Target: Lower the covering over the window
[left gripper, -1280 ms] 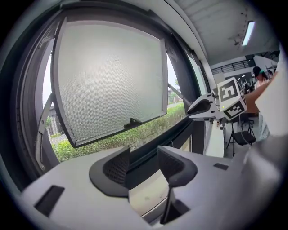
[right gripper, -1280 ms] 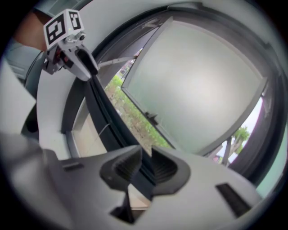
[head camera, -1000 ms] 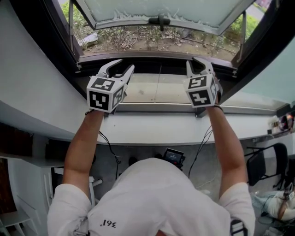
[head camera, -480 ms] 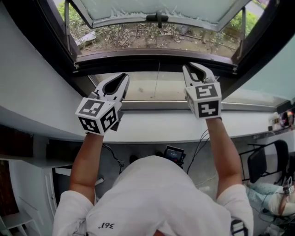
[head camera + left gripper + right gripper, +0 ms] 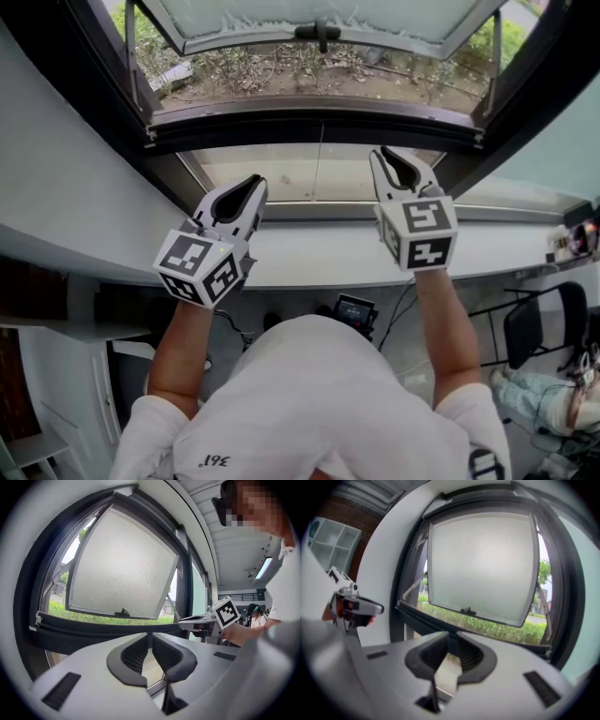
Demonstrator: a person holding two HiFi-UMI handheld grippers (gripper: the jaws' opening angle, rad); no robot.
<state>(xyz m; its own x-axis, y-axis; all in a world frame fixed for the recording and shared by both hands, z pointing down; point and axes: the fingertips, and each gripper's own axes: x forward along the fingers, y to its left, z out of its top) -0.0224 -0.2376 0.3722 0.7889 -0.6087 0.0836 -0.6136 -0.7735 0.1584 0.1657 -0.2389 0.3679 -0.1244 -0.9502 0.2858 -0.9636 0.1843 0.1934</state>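
Note:
The window's frosted sash (image 5: 319,14) is tilted open outward, its dark handle (image 5: 319,35) at the lower edge; it also fills the left gripper view (image 5: 122,569) and the right gripper view (image 5: 480,559). No blind or other covering shows in any view. My left gripper (image 5: 255,182) hovers over the white sill (image 5: 309,255); its jaws have just been closing and now stand shut with nothing between them (image 5: 150,637). To its right my right gripper (image 5: 380,155) is level with the dark window frame (image 5: 309,122), jaws together and empty (image 5: 451,637).
Grass and plants lie outside below the sash. Under the sill a small device (image 5: 354,315) and cables sit on the floor. A dark chair (image 5: 532,337) and a seated person (image 5: 562,403) are at the right. White shelves (image 5: 328,536) stand at the left wall.
Both grippers have drawn back from the window frame toward me, over the sill. The left jaws, apart a second ago, have closed.

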